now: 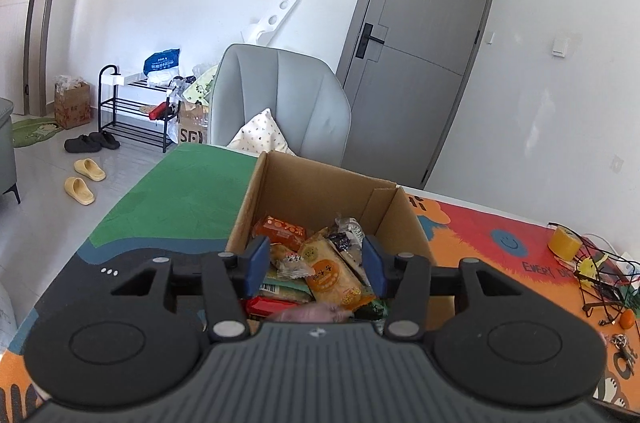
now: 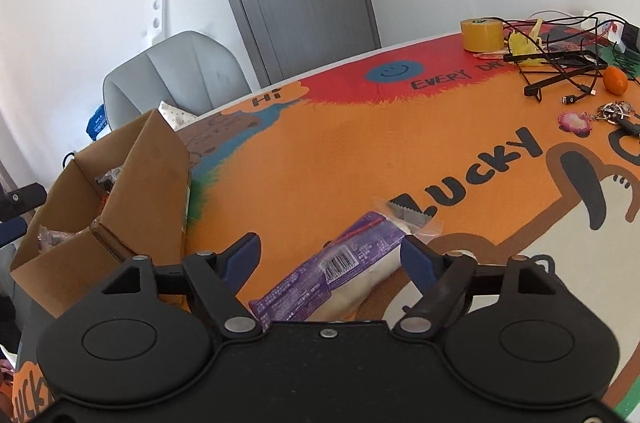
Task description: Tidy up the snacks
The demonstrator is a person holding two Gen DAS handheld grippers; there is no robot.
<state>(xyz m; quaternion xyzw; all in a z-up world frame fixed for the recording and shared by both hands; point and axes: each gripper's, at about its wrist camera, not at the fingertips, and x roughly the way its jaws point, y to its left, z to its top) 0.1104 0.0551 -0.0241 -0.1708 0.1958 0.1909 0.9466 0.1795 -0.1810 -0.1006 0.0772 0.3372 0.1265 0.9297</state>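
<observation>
An open cardboard box [image 1: 316, 187] holds several snack packets, among them an orange packet [image 1: 334, 275] and an orange-red one [image 1: 280, 229]. My left gripper [image 1: 316, 263] hangs open over the box; a blurred pink packet [image 1: 314, 314] lies just below it, not clamped. In the right wrist view the box [image 2: 132, 191] stands at the left. My right gripper [image 2: 332, 259] is open around a purple and white snack packet [image 2: 336, 271] lying on the tablecloth, fingers apart on either side. A small clear packet [image 2: 408, 213] lies just beyond it.
The table has a colourful cloth [image 2: 360, 151]. At its far right lie a yellow tape roll [image 2: 482, 33], tangled cables [image 2: 560, 63], an orange [image 2: 616, 79] and keys [image 2: 612, 113]. A grey chair [image 1: 276, 99] stands behind the table.
</observation>
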